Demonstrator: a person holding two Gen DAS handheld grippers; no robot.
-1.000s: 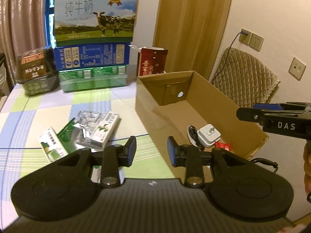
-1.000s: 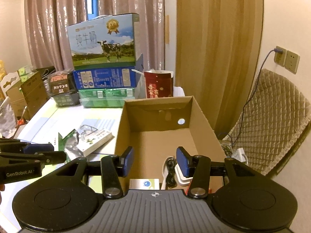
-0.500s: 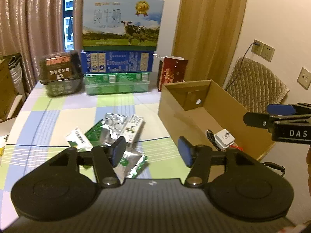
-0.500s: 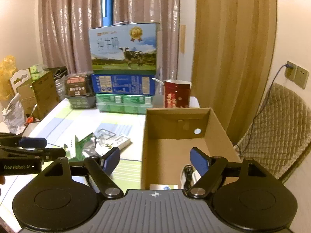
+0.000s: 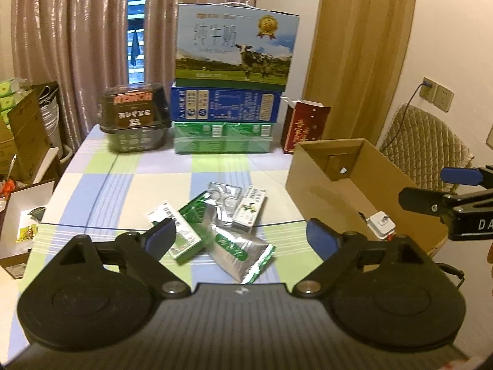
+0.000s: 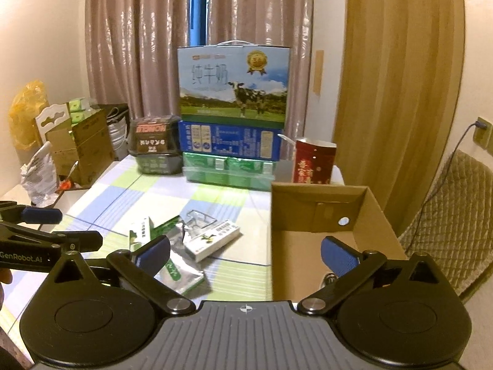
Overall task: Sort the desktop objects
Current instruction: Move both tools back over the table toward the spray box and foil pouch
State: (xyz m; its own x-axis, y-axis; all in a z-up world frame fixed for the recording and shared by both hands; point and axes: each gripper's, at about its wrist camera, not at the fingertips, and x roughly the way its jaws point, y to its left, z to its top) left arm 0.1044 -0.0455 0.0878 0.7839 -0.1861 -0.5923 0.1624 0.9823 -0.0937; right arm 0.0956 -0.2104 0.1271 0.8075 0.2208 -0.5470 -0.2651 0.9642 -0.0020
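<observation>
Both the left gripper (image 5: 242, 236) and right gripper (image 6: 245, 251) hung spread wide, empty. Just beyond, packets lay heaped mid-table; a white medicine box (image 5: 250, 208) pointed lengthwise away toward the milk cartons (image 5: 235, 47). The cardboard box (image 5: 311, 182) stood open to their right.

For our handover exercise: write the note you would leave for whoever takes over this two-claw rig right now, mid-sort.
Left claw: open, empty, above the table's near edge.
Right claw: open, empty, near the cardboard box.
Done: a white charger with a black cable lies in the box.
Left: the pile on the checked tablecloth: a white-green carton, a second carton, two green-silver foil sachets and a clear blister pack.
The sachet nearest the left claw looks like the easiest next pick.
</observation>
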